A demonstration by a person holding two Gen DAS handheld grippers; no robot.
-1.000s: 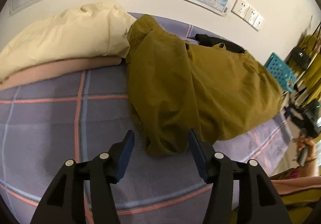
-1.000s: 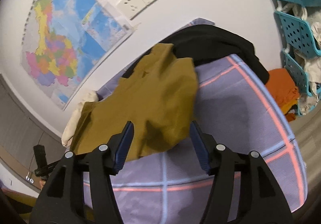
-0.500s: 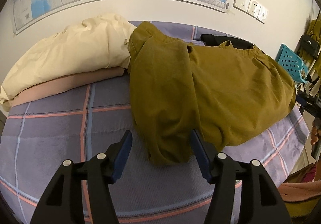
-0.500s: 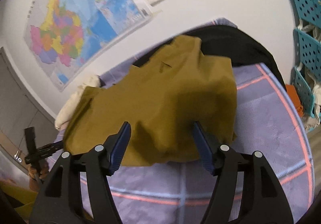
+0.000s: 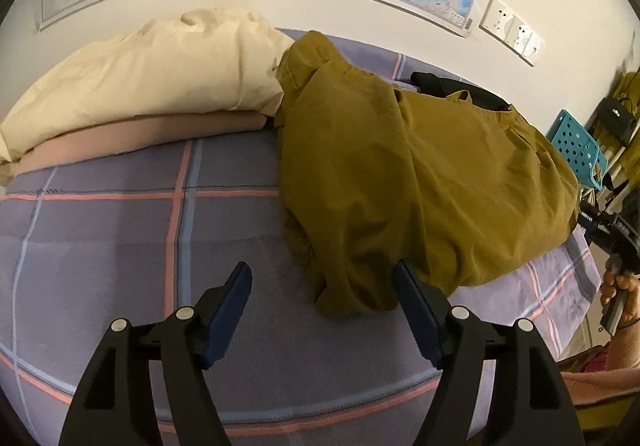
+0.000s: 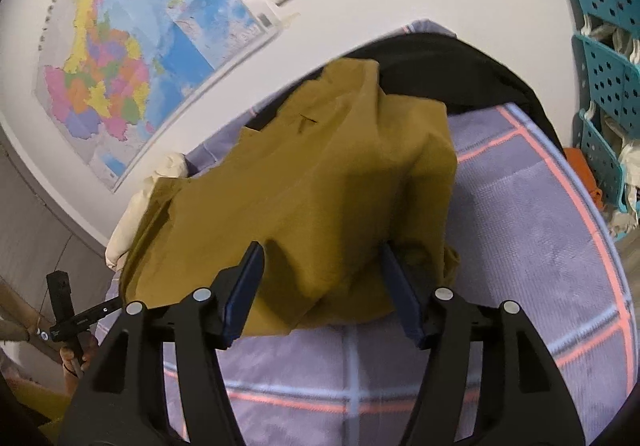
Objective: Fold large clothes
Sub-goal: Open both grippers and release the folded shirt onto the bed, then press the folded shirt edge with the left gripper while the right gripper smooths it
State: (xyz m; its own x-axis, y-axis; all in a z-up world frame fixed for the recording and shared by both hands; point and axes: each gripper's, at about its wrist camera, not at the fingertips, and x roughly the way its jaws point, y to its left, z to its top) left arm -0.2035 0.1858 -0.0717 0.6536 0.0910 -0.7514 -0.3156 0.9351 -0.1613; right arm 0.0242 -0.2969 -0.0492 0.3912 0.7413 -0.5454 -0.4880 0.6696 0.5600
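Olive garment bunched on bed, 1 o'clock of left hand-held gripper, jaws opening, nothing gripped. Right hand-held gripper released, straddling hem.

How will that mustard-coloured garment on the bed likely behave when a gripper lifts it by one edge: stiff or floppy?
Probably floppy: the mustard garment lies crumpled in soft creases and drapes over the black clothing behind it. Lifted by its near edge, it would likely sag and trail rather than hold shape. Its thin, wrinkled folds suggest it is light, so it may drag across the checked bedsheet easily.

Olive-mustard garment — lilac bedsheet, pink-and-blue checked.
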